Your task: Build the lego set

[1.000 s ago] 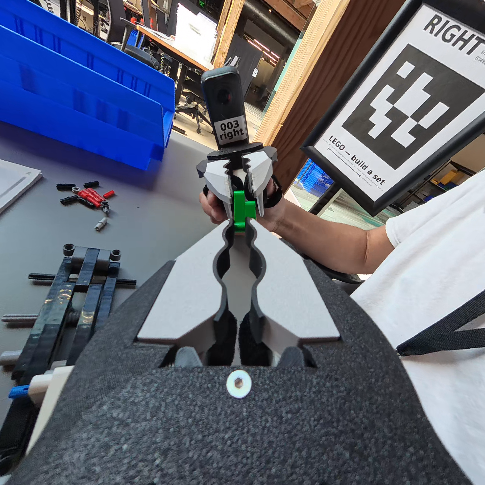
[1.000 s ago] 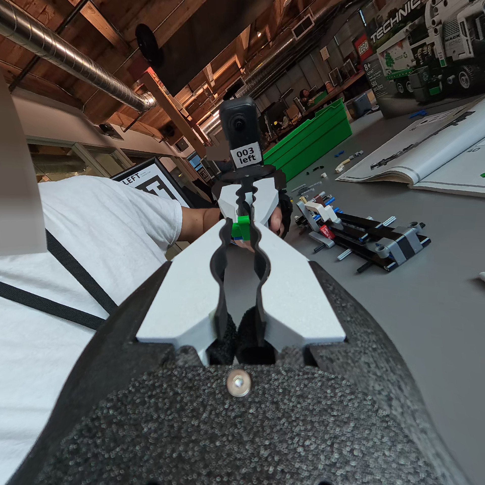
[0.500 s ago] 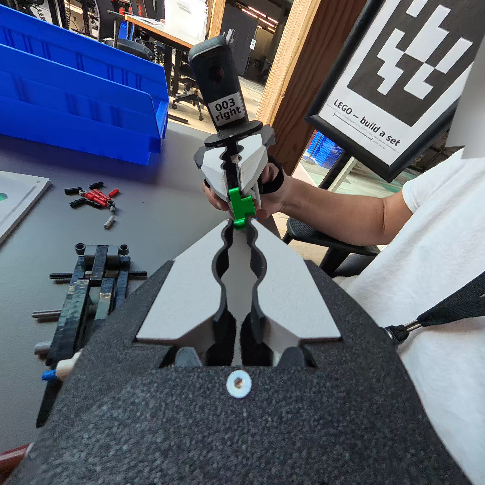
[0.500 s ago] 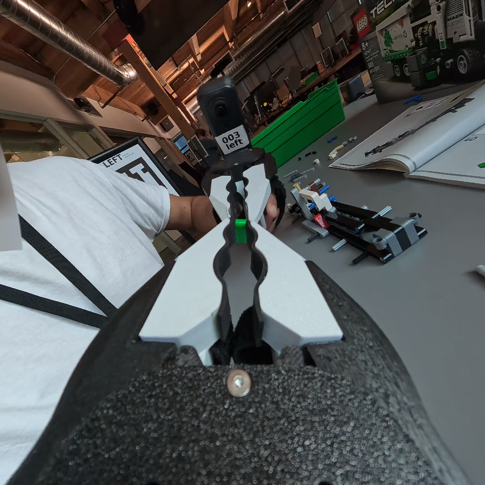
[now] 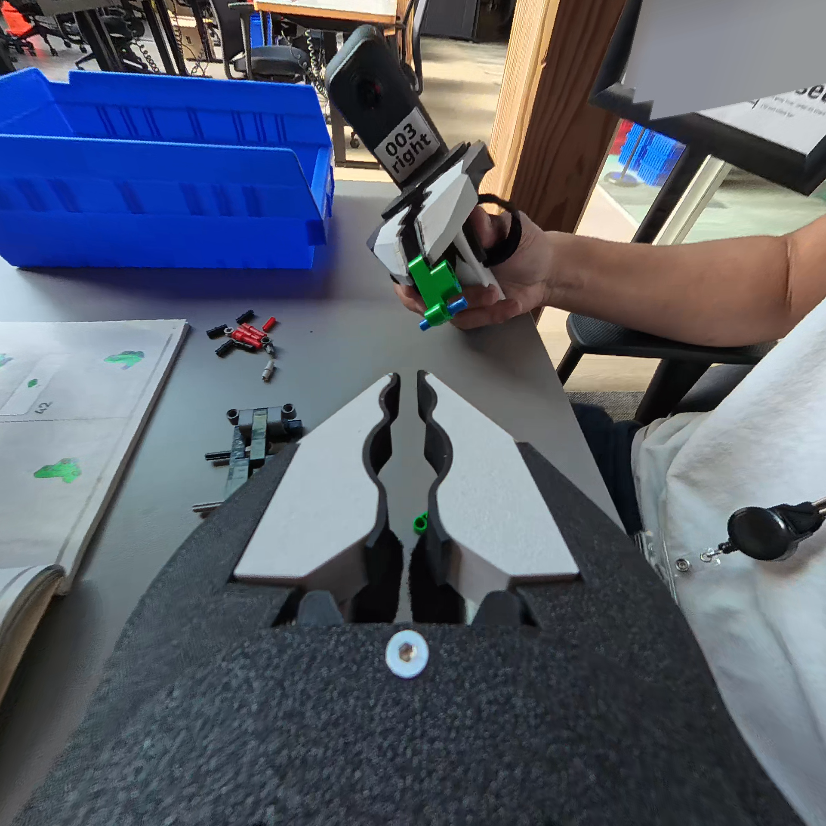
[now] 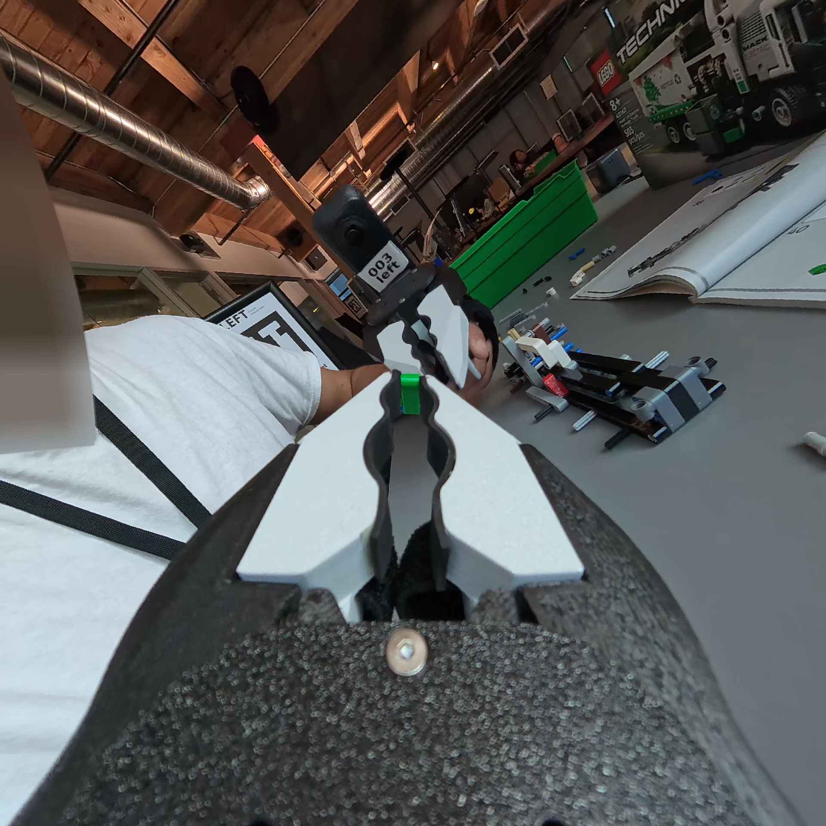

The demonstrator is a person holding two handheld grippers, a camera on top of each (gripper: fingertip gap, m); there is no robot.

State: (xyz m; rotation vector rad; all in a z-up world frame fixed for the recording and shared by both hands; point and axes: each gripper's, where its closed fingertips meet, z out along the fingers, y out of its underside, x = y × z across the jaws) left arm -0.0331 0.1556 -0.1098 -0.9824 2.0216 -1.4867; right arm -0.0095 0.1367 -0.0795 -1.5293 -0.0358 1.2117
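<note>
My right gripper (image 6: 409, 380) is shut on a green lego connector (image 6: 409, 393). In the left wrist view the right gripper (image 5: 422, 272) holds the green connector (image 5: 431, 284) above the table, with a blue pin (image 5: 456, 306) through its lower end. My left gripper (image 5: 407, 375) holds nothing; its fingers stand a narrow gap apart, a short way in front of the piece. It also shows in the right wrist view (image 6: 424, 366). The black and grey chassis assembly (image 5: 254, 433) (image 6: 625, 393) lies on the grey table. A small green part (image 5: 420, 523) lies on the table under my left fingers.
An open instruction booklet (image 5: 67, 424) (image 6: 737, 268) lies by the chassis. Loose red and black pins (image 5: 246, 335) lie near a blue bin (image 5: 156, 179). A green bin (image 6: 527, 241), the set's box (image 6: 715, 89) and a white pin (image 6: 813, 442) are farther off. The table edge (image 5: 558, 380) is close on the right. Tip to tip, the grippers are about 5 cm apart.
My left gripper has let go of the green connector and drawn back from it. The right gripper keeps the piece, tilted, with the blue pin now showing.
</note>
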